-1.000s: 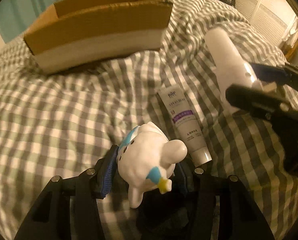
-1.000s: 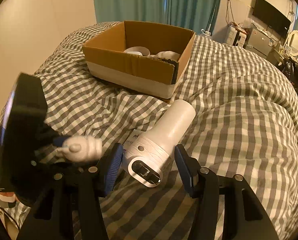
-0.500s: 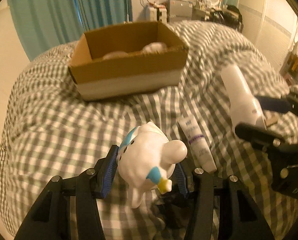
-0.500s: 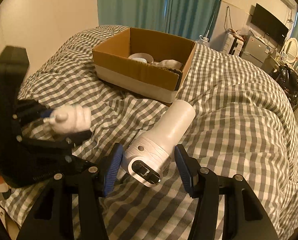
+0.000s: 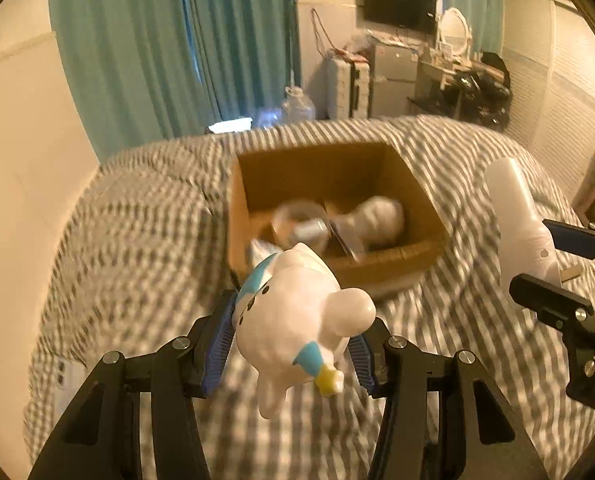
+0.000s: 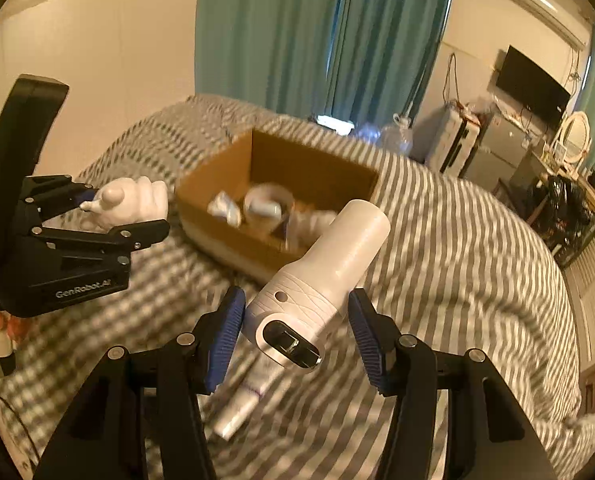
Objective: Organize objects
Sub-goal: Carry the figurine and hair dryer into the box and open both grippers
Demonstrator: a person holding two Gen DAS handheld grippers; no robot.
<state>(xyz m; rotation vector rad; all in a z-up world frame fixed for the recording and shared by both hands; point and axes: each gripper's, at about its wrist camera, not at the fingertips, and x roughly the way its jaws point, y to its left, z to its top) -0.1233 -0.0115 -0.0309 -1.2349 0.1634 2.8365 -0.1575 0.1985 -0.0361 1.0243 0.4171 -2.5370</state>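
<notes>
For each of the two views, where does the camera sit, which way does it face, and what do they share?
Left wrist: behind the left tongs, facing down at the white figurine they grip; right tongs at right.
Right wrist: behind the right tongs, holding the white cylinder device; left tongs at left.
Shared: cardboard box, checked bedcover.

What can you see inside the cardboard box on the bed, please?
Inside the cardboard box lie several pale items, one roundish white thing and a ring-shaped one. Blur hides what they are, and the near wall and the held figurine cover the front corner.
</notes>
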